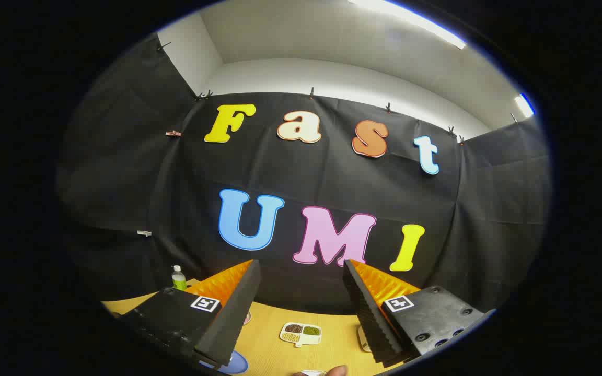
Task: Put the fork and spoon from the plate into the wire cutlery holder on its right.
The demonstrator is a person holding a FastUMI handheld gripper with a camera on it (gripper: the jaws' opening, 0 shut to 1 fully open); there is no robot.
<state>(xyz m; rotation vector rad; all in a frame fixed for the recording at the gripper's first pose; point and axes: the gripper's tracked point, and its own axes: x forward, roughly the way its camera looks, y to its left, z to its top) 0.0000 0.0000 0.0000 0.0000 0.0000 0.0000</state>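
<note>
The tongs point(300, 263) are tilted up at the booth wall, so the desk point(269, 334) is a thin strip along the bottom of the picture.

At the lower left, a small green bottle point(178, 278) with a white cap stands at the back of the desk, beyond the left finger. Just under that finger, at the bottom of the picture, is a curved blue rim point(235, 364). I take it for the edge of a plate, though too little is visible to be sure.

In the lower middle, between the two fingers and a little ahead of them, sits a pale divided dish point(301, 334) of dark, green and tan grains, which is no part of my job. Below it, at the bottom edge, a rounded fingertip point(336, 371) pokes in beside something small and pale that I cannot identify. To the right, a white edge point(363, 339) is tucked against the inner side of the right finger, and I cannot tell what it is either.

The tongs are spread wide with nothing between the fingers. I cannot tell where the fork, the spoon or the wire holder lie, nor which way the handles run. Judging by the blue rim, the plate is low and to the left, under the tongs rather than ahead of them. The coming move therefore calls for pitching the tongs down and pulling back until the cutlery is between the fingers.
</note>
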